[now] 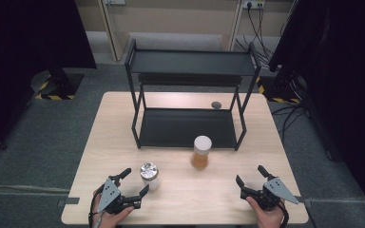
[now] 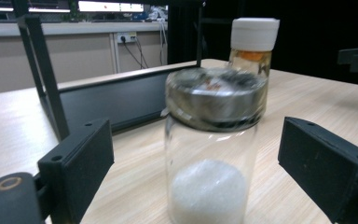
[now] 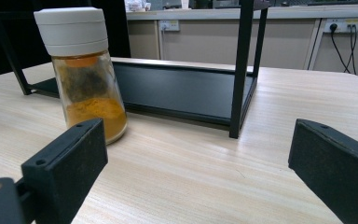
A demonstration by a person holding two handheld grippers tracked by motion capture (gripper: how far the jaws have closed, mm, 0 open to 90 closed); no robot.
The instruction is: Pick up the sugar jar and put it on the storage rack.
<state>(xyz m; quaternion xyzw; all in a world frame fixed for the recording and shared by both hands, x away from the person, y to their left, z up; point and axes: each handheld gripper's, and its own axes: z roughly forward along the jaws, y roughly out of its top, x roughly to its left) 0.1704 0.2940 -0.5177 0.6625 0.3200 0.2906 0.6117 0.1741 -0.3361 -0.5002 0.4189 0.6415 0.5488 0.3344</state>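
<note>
A glass jar with a silver lid, part full of white powder, stands on the wooden table near its front left. My left gripper is open with its jaws on either side of this jar and a gap on each side. A taller jar with a white lid holds orange powder and stands mid-table in front of the shelf. Near the table's front right, my right gripper is open with nothing between its jaws; the orange jar is ahead of it to the left.
A black two-tier metal shelf stands at the back of the table, both tiers bare. A small dark disc lies on the table behind its lower tier. Bare tabletop lies between the two grippers.
</note>
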